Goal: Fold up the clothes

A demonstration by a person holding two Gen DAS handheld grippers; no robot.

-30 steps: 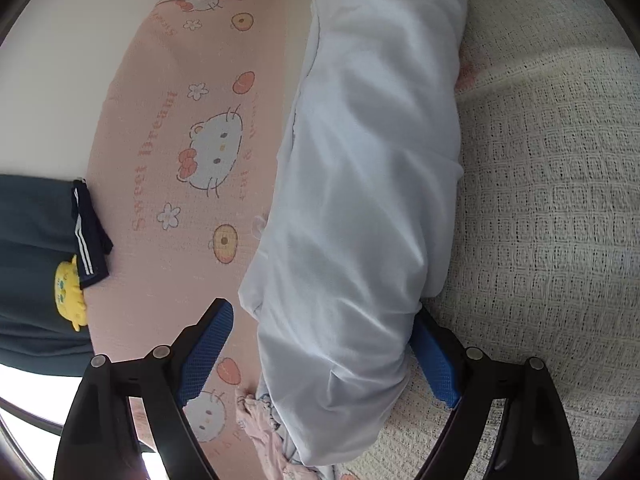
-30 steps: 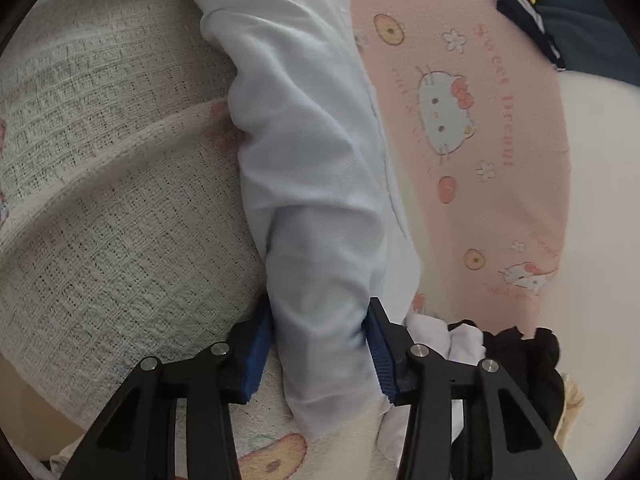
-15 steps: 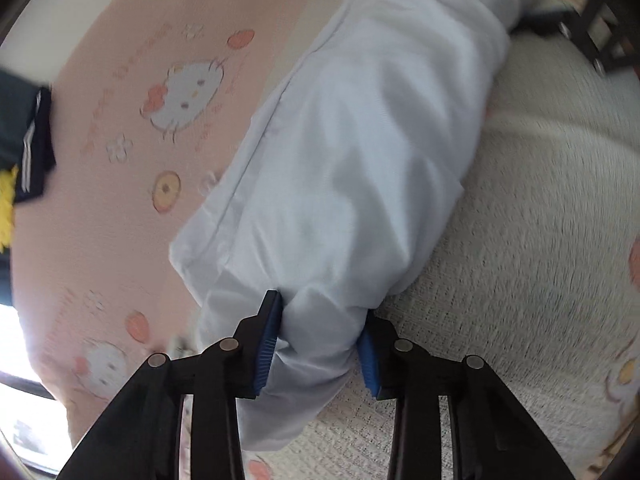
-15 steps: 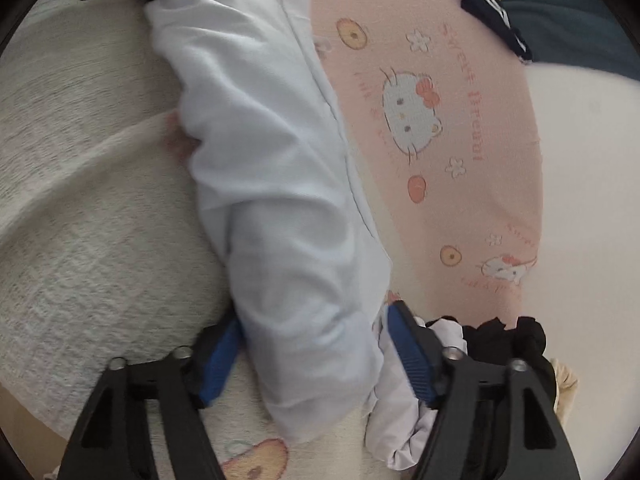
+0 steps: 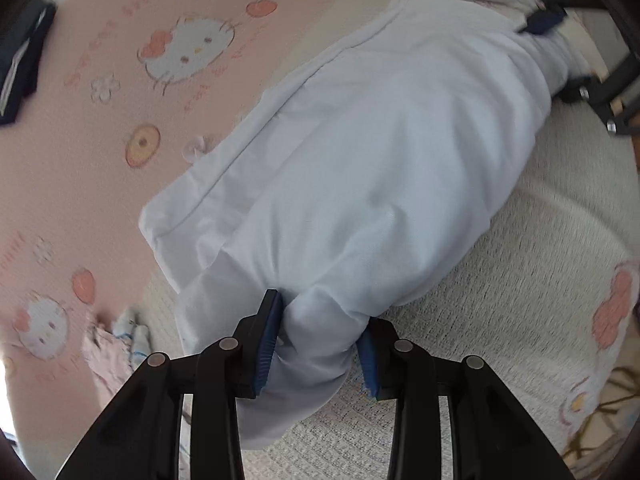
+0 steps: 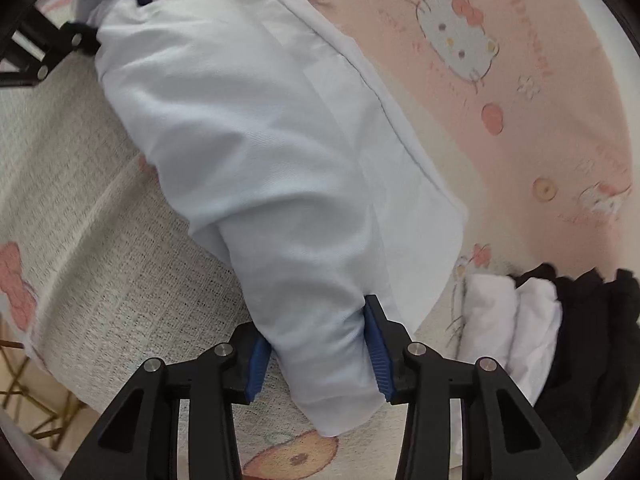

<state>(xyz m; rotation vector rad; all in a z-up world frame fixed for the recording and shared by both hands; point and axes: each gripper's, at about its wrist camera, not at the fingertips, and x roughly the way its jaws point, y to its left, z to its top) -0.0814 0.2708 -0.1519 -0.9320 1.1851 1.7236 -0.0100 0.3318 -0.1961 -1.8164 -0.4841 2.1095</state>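
Stretching between my two grippers, the pale blue garment lies along the seam where the cream waffle-knit blanket meets the pink cartoon-cat sheet, and I place everything else by that garment. It looks like light woven cotton: soft, limp, creasing readily, so I judge it will sag wherever it is unsupported and slide out of a shallow pinch. One long edge, on the sheet side, already shows a stitched hem lying flat; the blanket side is rounded into a loose roll. I judge the ends of that roll are the right hold, deep enough to catch every layer.

My left gripper is clamped on a bunched end, the blue ribbed pads pressing fabric from both sides. My right gripper has just been narrowing, and its pads bear on the opposite end.

Beyond the right-hand end sits a heap of white and black clothes, near but apart. Off the left-hand end lies a small pink and striped scrap, and farther across the sheet a dark navy garment.
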